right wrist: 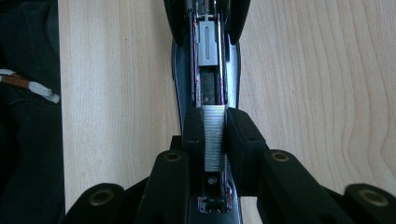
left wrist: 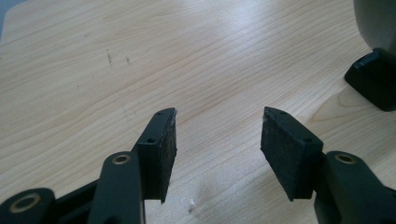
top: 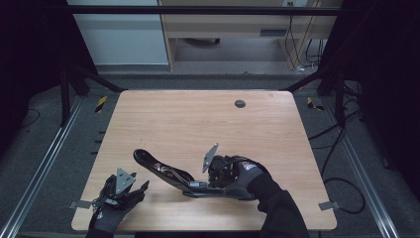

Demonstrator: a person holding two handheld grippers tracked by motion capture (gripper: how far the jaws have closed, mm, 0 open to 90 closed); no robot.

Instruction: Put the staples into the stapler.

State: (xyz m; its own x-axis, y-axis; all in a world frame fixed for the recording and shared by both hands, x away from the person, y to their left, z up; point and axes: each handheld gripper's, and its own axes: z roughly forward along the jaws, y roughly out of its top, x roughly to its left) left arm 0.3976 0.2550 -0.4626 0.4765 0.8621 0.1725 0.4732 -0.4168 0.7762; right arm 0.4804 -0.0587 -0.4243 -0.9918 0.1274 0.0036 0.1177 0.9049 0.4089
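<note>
A black stapler (top: 163,171) lies swung open near the table's front, its top arm reaching back left. In the right gripper view its metal magazine channel (right wrist: 209,70) runs straight away from me. A silver strip of staples (right wrist: 215,135) sits over the near end of that channel, and my right gripper (right wrist: 215,133) is shut on it. From above, the right gripper (top: 218,179) hangs over the stapler's base. My left gripper (top: 140,191) rests left of the stapler, open with nothing between its pads (left wrist: 166,149). One dark end of the stapler (left wrist: 373,84) shows beyond it.
The wooden table (top: 198,124) has a round cable hole (top: 240,103) at the back. Metal rails and black frame posts flank it, with cables on the floor at right. A dark sleeve (right wrist: 28,116) lies along the table's edge.
</note>
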